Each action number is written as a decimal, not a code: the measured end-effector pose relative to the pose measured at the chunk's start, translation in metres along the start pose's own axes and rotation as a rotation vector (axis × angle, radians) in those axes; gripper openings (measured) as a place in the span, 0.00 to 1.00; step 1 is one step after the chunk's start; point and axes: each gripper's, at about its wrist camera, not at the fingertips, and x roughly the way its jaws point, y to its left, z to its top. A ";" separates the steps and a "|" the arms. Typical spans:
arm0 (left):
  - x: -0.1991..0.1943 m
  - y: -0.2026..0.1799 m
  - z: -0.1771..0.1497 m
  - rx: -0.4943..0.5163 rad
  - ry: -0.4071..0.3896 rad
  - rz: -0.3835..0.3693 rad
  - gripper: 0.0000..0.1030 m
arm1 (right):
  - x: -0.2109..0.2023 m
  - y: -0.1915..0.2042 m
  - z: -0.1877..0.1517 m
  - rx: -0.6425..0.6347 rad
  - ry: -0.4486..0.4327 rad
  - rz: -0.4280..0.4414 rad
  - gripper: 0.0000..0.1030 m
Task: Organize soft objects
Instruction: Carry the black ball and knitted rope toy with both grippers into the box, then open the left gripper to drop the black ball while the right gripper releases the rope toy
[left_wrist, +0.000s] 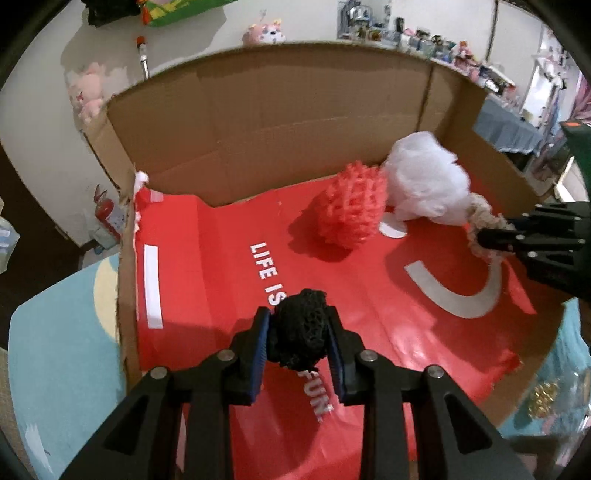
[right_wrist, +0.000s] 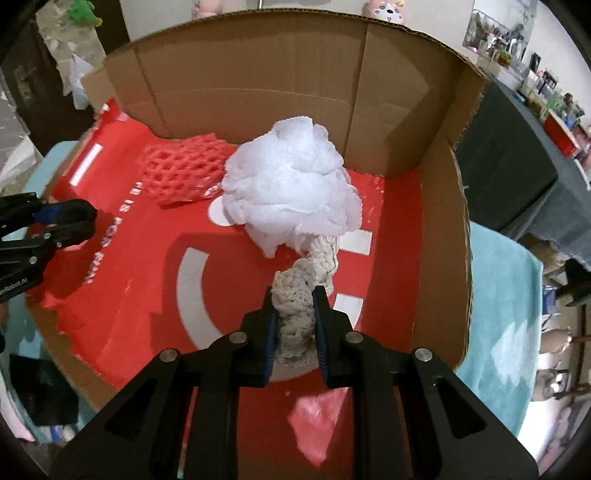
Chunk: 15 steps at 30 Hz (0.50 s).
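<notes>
My left gripper (left_wrist: 297, 325) is shut on a black mesh foam net (left_wrist: 300, 338) and holds it above the red floor of an open cardboard box (left_wrist: 258, 122). My right gripper (right_wrist: 294, 301) is shut on the cream braided rope (right_wrist: 295, 317) of a white bath pouf (right_wrist: 291, 184), whose puff rests on the box floor. A red foam net (right_wrist: 181, 171) lies beside the pouf to its left, touching it. In the left wrist view the pouf (left_wrist: 424, 181) and red net (left_wrist: 352, 208) sit at the back right, with my right gripper (left_wrist: 491, 238) at the right edge.
The box (right_wrist: 439, 229) has tall cardboard walls at the back and right; its floor is a red sheet with white lettering (left_wrist: 269, 273). It stands on a light blue cloth (left_wrist: 62, 350). Plush toys (left_wrist: 264, 35) and cluttered shelves (left_wrist: 424, 37) are behind.
</notes>
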 end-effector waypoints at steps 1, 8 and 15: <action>0.004 0.001 0.000 -0.006 0.010 0.002 0.30 | 0.003 -0.001 0.001 0.007 0.003 0.000 0.17; 0.013 0.012 -0.002 -0.039 0.050 0.015 0.32 | 0.012 -0.006 0.002 0.026 0.021 -0.021 0.18; 0.010 0.014 -0.005 -0.043 0.047 0.015 0.40 | 0.009 0.006 0.000 -0.018 0.011 -0.073 0.20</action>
